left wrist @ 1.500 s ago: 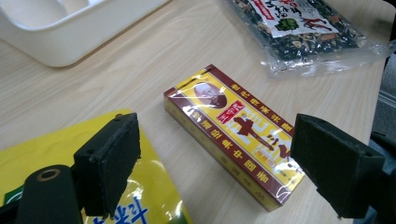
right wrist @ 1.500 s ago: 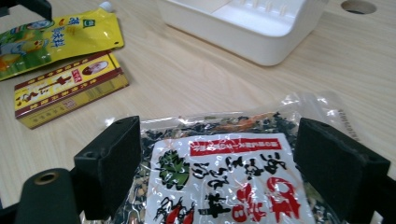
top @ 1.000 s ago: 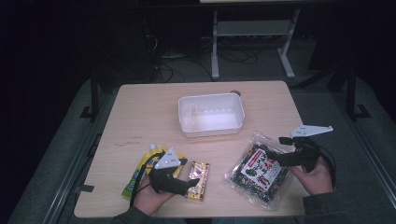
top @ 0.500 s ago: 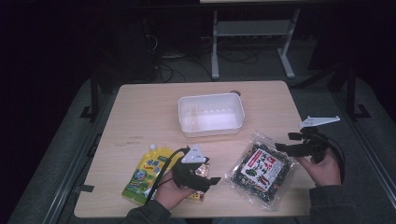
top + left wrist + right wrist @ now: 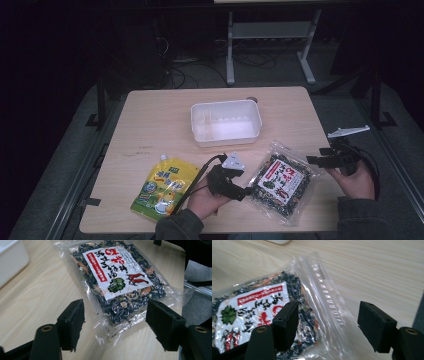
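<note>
On the table's (image 5: 150, 115) near right part lies the seaweed bag (image 5: 280, 182), flat, label up. At its left edge the left gripper (image 5: 246, 192) points at it, and in the left gripper view (image 5: 115, 327) the bag's near end sits between the two jaws, which have just been closing but are not yet pressing on it. At the bag's right edge the right gripper (image 5: 312, 160) straddles the clear sealed strip; its jaws (image 5: 328, 325) have also been closing, with the strip between them and nothing clamped. A yellow pouch (image 5: 164, 187) lies left of the left hand, a white tub (image 5: 226, 121) farther back.
</note>
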Motion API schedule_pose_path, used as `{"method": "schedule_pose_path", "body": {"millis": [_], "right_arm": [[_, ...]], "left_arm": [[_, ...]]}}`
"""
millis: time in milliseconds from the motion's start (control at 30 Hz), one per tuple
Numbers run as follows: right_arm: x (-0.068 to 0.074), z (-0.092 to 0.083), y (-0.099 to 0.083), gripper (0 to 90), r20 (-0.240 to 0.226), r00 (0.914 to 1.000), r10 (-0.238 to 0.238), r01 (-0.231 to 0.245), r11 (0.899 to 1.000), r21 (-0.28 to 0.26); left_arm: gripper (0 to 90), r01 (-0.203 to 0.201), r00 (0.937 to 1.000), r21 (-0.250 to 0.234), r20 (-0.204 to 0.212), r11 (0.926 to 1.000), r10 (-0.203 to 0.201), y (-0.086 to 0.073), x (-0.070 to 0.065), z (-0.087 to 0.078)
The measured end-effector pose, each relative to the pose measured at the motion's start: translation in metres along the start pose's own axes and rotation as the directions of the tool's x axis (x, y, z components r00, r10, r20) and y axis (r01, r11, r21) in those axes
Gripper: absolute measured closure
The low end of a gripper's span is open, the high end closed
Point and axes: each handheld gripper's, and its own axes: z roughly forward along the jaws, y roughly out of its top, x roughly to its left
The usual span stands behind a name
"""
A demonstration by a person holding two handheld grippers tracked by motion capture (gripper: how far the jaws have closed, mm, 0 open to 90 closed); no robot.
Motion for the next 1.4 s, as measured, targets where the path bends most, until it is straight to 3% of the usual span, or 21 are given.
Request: {"method": "schedule_pose_path", "body": {"millis": [267,533,833,1033,1200,1400], "right_arm": [[-0.015,0.0,-0.011,35.6,0.023,0.9986,0.047,-0.048,0.998,0.031],[-0.027,0.003,-0.022,39.2,0.021,0.9945,0.103,-0.104,0.993,0.056],[-0.034,0.007,-0.028,43.1,0.012,0.9914,0.13,-0.131,0.988,0.08],[-0.039,0.01,-0.034,49.4,-0.013,0.9879,0.155,-0.153,0.984,0.089],[-0.041,0.015,-0.035,60.2,-0.042,0.9845,0.17,-0.166,0.981,0.098],[-0.041,0.016,-0.036,68.7,-0.048,0.9824,0.18,-0.175,0.98,0.097]], "left_arm": [[41.0,-0.002,0.9999,0.059,0.011,0.9982,0.001,0.005,-0.004,0.018],[41.5,0.003,1.0,0.107,0.006,0.9942,-0.004,0.004,-0.004,0.029],[41.2,0.005,1.0,0.137,-0.001,0.9906,-0.005,0.003,-0.004,0.034],[41.0,0.007,1.0,0.154,-0.001,0.9881,-0.007,0.002,-0.003,0.038],[40.5,0.017,0.9999,0.173,-0.005,0.9848,-0.016,0.001,-0.002,0.042],[40.2,0.012,0.9999,0.183,-0.008,0.983,-0.01,0.001,-0.002,0.045]]}}
